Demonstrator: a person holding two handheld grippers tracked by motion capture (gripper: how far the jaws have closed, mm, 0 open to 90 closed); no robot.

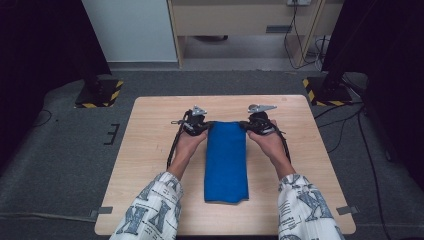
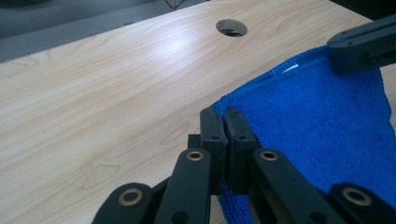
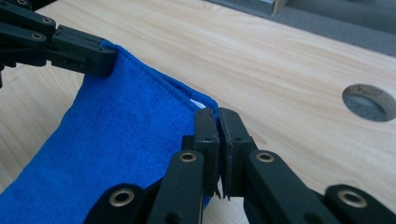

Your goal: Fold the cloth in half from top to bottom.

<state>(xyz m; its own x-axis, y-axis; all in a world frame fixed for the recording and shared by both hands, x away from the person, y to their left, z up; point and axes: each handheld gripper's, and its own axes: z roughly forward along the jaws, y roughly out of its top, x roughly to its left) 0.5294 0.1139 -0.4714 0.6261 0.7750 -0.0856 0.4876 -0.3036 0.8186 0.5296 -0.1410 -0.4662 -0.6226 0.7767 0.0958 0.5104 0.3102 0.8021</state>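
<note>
Seemingly precarious: both grippers, left (image 1: 206,125) and right (image 1: 244,124), pinch the blue towel's (image 1: 226,162) far corners; uneven lifting could tug one free.

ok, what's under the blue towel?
The wooden table, bare around the blue towel. Left gripper and right gripper pinch its far corners. Anything lying beneath the cloth is covered.

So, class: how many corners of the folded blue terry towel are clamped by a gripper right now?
2. The left gripper is shut on the folded blue terry towel at its far-left corner; the right gripper on its far-right corner. The near corners lie free on the wooden table.
</note>
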